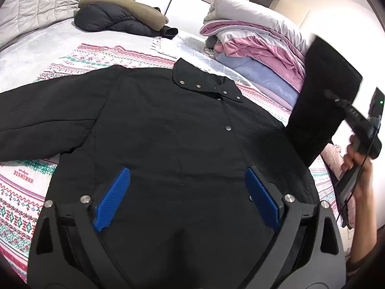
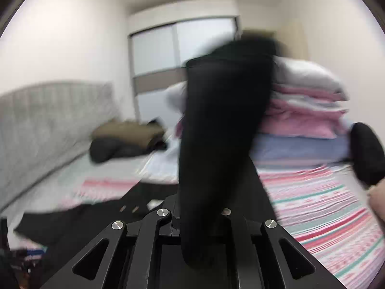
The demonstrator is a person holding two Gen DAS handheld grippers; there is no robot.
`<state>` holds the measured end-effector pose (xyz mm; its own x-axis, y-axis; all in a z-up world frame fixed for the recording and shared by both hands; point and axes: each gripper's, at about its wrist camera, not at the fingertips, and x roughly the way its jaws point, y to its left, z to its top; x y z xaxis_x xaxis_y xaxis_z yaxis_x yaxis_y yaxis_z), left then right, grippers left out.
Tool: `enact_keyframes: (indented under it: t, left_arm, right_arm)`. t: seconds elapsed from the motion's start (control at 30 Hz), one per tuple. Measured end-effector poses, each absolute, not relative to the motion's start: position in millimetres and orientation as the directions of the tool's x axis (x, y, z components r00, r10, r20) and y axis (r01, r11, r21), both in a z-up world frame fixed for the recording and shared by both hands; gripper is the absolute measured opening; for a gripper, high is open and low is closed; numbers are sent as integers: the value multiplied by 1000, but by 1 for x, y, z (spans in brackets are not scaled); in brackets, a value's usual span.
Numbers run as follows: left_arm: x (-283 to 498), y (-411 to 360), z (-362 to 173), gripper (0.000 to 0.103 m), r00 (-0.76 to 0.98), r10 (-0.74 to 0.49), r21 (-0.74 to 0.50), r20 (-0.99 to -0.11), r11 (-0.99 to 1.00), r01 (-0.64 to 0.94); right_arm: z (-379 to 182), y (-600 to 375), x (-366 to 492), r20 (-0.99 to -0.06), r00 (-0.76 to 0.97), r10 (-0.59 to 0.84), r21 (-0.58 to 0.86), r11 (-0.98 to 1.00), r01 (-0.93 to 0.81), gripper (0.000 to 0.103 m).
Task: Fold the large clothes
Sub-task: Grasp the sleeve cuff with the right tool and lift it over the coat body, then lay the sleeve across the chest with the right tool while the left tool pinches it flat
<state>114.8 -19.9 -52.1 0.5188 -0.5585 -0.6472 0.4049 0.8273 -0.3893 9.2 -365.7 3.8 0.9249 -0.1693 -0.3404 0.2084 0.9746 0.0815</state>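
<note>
Two folded coats (image 1: 122, 15) behind jacket (image 1: 156, 125); bedding pile (image 1: 252, 48) right.

Colours and patterns on the bed

Black jacket (image 1: 154, 130) with metal snaps; white blanket (image 1: 79, 57) banded in red, pink and teal; brown coat (image 1: 134, 7) on dark navy puffer (image 1: 108, 21); pink, grey, blue bedding stack (image 1: 259, 45); blue finger pads (image 1: 113, 200)
</note>
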Motion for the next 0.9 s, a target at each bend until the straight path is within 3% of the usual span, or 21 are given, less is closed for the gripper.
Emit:
enact_keyframes:
  t: [0.2,0.27,0.33,0.37,0.4,0.43,0.67,0.77,0.8,0.87,0.9]
  left_arm:
    - [117,-22,-60,96,505,-545,-369,-669,834,410]
    - [116,-23,-59,96,502,-548,-366,-669,831,419]
    - [115,-25,-58,96,496,-555,-368,-668,825,428]
    - [116,-26,-58,96,488,-565,-376,-665,818,435]
    - [118,-28,-58,96,476,-578,-389,-663,809,441]
    - [121,-31,-58,96,466,-585,-398,-663,804,442]
    - [164,-82,-62,96,346,-685,-508,-641,717,478]
    - [188,-111,-80,96,289,-694,-537,-660,704,464]
    - [197,-122,-90,94,275,-682,-535,-677,714,452]
    - [210,-136,-105,77,248,-672,-543,-698,722,428]
    - [215,-143,-112,62,240,-673,-553,-700,723,415]
  right_arm:
    - [-82,-322,49,-526,850,-30,222,960,171,16]
    - [-111,-322,55,-583,810,60,313,937,156,26]
    - [-138,-326,55,-612,770,181,420,899,123,47]
    - [-145,-326,58,-610,762,218,449,887,105,52]
    - [-148,-327,59,-618,742,259,463,883,77,66]
    - [-147,-328,61,-636,720,277,456,888,61,70]
    - [-102,-361,39,-538,739,405,523,848,-84,83]
    - [-83,-375,24,-556,763,330,412,906,-92,83]
    - [-79,-383,19,-561,776,288,375,924,-72,83]
    - [-75,-409,13,-575,790,211,340,940,-4,83]
    - [-76,-425,12,-585,792,173,337,941,43,83]
